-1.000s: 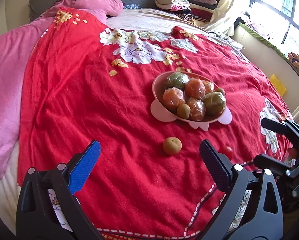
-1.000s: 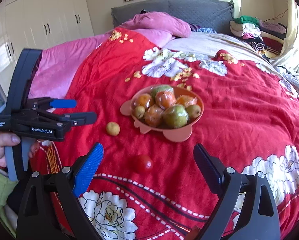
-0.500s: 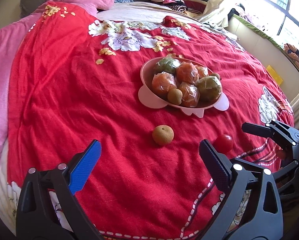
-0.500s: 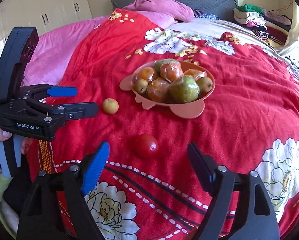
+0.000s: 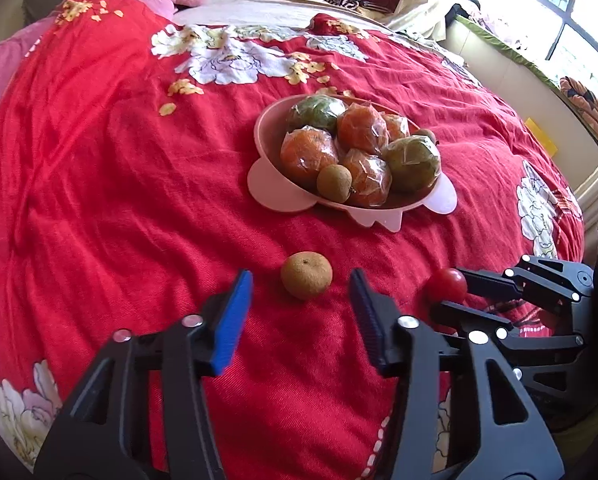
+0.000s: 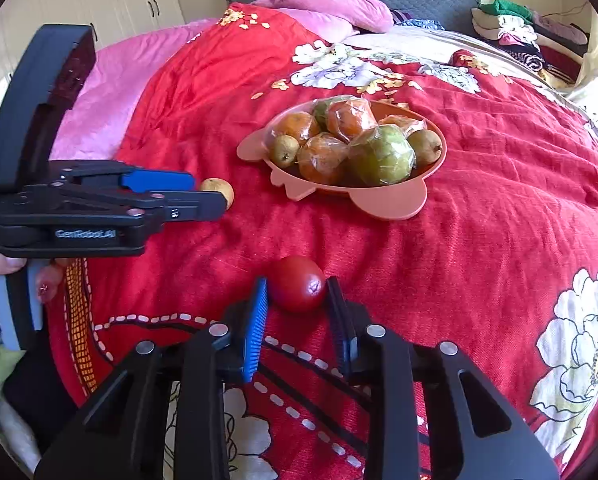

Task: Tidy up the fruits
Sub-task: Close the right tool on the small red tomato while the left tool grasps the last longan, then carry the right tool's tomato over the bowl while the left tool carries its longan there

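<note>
Right tongs (image 6: 297, 294): pads sit on either side of the small round red tomato (image 6: 298, 283); they look to be touching or almost touching it, so the grip seems closing rather than secure, and the tomato rests on the bed.
Left tongs (image 5: 301, 294): spread wide and holding nothing, with the rough brown round fruit (image 5: 306, 275) lying just ahead between the tips, clear of both pads.
Loose fruit: two pieces remain on the red flowered bedspread (image 5: 99, 200), the tomato at about 3 o'clock from the brown fruit in the left wrist view.
Pink shallow eared bowl (image 5: 267, 184): farther out, at 12 o'clock from the brown fruit, already piled with plastic-wrapped orange and green fruits and a couple of small brown ones.
Done: most fruit appears gathered in the bowl.
Left: by my reading, both loose pieces need lifting and placing on the pile, which is crowded enough that one could roll off.
</note>
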A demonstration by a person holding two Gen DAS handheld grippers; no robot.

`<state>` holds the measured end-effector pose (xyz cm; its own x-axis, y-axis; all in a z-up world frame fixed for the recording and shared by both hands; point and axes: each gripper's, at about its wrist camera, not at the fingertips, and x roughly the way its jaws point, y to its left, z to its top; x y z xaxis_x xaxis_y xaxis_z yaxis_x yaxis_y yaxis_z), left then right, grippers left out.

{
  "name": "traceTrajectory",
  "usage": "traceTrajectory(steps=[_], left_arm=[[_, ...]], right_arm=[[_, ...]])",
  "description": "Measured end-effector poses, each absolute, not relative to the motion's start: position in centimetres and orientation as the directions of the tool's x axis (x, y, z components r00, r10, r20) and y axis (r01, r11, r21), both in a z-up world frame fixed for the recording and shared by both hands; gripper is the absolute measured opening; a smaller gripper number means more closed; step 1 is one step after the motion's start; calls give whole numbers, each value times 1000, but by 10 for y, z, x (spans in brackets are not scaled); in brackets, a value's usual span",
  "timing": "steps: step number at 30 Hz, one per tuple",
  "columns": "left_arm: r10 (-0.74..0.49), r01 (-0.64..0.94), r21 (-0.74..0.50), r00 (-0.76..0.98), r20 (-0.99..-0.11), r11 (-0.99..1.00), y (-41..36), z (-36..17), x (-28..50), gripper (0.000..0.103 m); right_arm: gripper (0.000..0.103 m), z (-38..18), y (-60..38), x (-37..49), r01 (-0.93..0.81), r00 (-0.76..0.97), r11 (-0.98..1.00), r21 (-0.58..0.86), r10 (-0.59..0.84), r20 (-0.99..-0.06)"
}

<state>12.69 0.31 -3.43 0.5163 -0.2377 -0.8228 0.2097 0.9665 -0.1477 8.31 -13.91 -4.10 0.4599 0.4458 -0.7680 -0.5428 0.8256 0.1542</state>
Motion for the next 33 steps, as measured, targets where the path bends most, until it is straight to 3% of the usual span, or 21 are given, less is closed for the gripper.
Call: traceTrajectory(steps=[8,33], left_arm=[[-241,232,-139,501,-831,963,-6,-40,135,20],[-265,230,-161,555,-788,960,6,2,175,19]], right_arm=[[27,-30,-145,81,-545,466,818,184,478,-744],[27,4,-143,107,-535,523,818,210,516,-678]])
